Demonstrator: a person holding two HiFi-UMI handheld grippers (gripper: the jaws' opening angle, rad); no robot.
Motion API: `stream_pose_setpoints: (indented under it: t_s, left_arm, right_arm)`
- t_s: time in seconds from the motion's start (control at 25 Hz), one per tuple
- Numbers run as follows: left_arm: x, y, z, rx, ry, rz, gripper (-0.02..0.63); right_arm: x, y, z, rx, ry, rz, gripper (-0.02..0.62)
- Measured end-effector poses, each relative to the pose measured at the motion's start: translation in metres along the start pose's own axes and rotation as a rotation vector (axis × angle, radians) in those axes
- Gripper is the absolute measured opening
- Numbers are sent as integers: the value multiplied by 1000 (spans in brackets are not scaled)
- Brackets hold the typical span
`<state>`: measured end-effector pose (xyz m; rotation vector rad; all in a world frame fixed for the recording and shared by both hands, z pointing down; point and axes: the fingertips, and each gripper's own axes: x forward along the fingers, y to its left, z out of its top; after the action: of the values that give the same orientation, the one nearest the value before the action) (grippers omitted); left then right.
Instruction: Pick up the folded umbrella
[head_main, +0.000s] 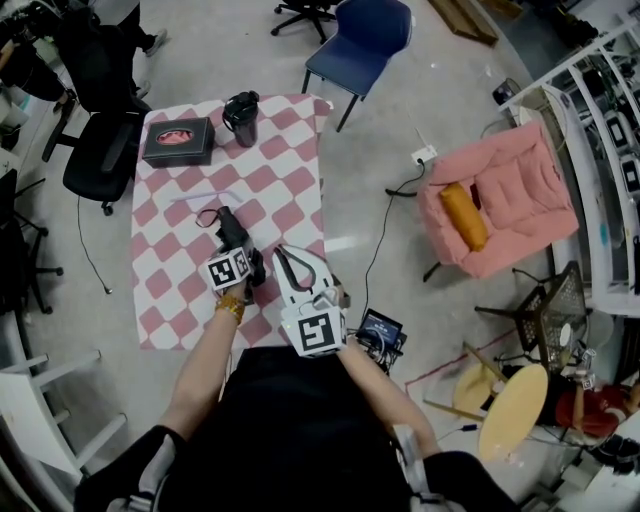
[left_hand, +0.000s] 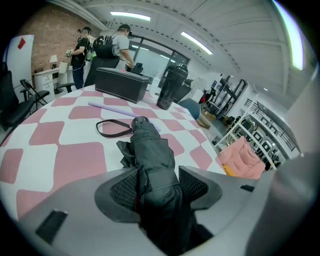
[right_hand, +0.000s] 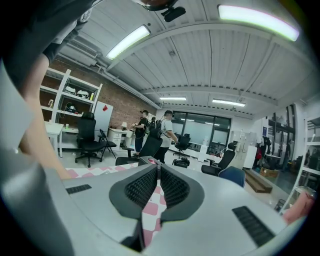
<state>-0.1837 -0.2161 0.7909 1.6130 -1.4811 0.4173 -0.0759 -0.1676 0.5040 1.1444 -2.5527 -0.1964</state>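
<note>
Left gripper (left_hand: 159, 186) is clamped round the folded umbrella (left_hand: 150, 150), which lies on the checkered table (head_main: 285, 185) just 6 o'clock of its middle, strap end toward 11 o'clock. The grasp looks made, but the lift seems not yet done, as the far end appears to rest on the cloth. Right gripper (right_hand: 158, 172), at 5 o'clock, has its jaws together on nothing.

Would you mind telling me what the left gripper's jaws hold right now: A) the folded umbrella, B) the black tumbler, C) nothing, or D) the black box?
A: the left gripper has its jaws pressed on both sides of the folded umbrella, while the tumbler and box stand farther off on the table.
</note>
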Motion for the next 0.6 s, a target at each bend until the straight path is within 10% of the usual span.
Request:
stream_pose_setpoints:
  t_s: [0.6]
  left_arm:
    - [-10,-1,1,58,-16,-22,202]
  right_arm:
    - [1,11,-3,-10,2,9,18]
